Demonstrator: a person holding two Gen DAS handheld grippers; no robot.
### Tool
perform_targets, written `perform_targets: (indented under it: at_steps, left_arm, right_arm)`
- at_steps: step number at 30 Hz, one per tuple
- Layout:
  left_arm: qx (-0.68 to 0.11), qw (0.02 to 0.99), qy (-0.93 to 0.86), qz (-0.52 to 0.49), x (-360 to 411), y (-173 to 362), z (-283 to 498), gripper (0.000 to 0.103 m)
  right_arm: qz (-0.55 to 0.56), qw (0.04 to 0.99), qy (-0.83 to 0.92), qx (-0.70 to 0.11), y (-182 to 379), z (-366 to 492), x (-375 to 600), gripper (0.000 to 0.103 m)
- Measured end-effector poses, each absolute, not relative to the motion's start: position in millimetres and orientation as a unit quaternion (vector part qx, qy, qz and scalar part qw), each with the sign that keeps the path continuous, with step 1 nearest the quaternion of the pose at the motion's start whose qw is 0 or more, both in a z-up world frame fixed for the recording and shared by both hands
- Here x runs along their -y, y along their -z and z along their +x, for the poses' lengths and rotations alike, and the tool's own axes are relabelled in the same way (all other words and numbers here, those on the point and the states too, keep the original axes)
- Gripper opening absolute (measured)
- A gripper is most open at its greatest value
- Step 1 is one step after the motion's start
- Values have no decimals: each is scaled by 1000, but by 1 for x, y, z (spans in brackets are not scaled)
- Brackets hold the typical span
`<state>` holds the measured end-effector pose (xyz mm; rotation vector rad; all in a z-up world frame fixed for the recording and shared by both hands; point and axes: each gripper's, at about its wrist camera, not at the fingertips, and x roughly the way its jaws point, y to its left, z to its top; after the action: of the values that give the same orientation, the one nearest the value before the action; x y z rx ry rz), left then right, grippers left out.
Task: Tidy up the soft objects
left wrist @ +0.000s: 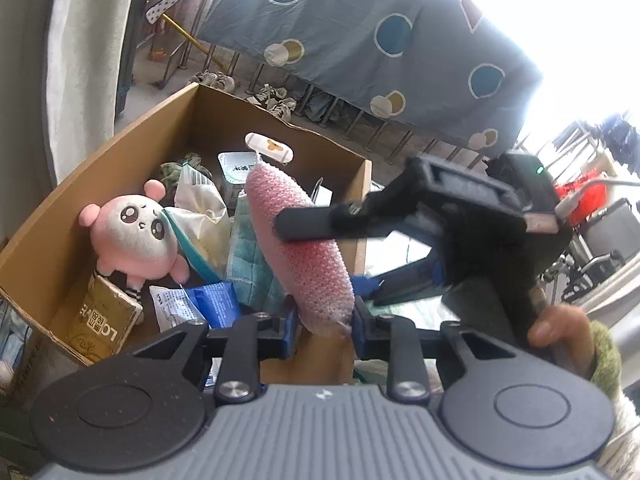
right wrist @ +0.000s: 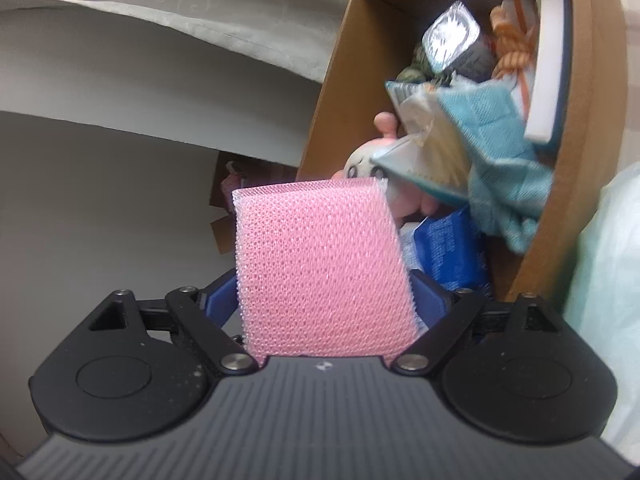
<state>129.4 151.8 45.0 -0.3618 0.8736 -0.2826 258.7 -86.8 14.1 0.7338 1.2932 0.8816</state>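
A pink mesh sponge (left wrist: 296, 208) (right wrist: 320, 260) hangs over an open cardboard box (left wrist: 60, 220) (right wrist: 332, 100), held from two sides. My left gripper (left wrist: 324, 320) is shut on its lower end, with a blue pad against each face. My right gripper (left wrist: 328, 264) (right wrist: 326, 300) comes in from the right with its jaws wide. Its pads lie against both side edges of the sponge. In the box lie a pink plush toy (left wrist: 136, 236) (right wrist: 360, 164) and a teal cloth (left wrist: 248, 264) (right wrist: 500, 148).
The box also holds a brown carton (left wrist: 102, 320), a blue packet (left wrist: 216, 300), wrappers and a foil-lidded cup (right wrist: 452, 36). A person's hand (left wrist: 560, 328) grips the right tool. A white curtain (left wrist: 80, 60) hangs at the left and a patterned blue sheet (left wrist: 360, 40) behind.
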Motion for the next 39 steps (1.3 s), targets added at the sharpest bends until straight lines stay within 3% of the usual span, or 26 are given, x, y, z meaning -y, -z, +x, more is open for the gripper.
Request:
perform_targets:
  at_steps: [11,27,29,33,39]
  left_arm:
    - [-479,857,162,-106,-140,-18,156,28]
    - [-592,779,208,24,-113,27,184,31]
    - [-591,781,201,22,-111,26,183,35]
    - [-570,802,174,21,-114,14,176,60]
    - [-531,835,146,-7,-130,-16,152,79]
  right_arm:
    - [338,706,-373,-498,-45,264,149,93]
    - [348,693,-380,-504,-37,256,161,94]
    - [346,696,-380,-502,-37,253,162,95]
    - [344,699,-381,-499,-41,246,169,97]
    - [316,729,-388,-466,-63,222,186,101]
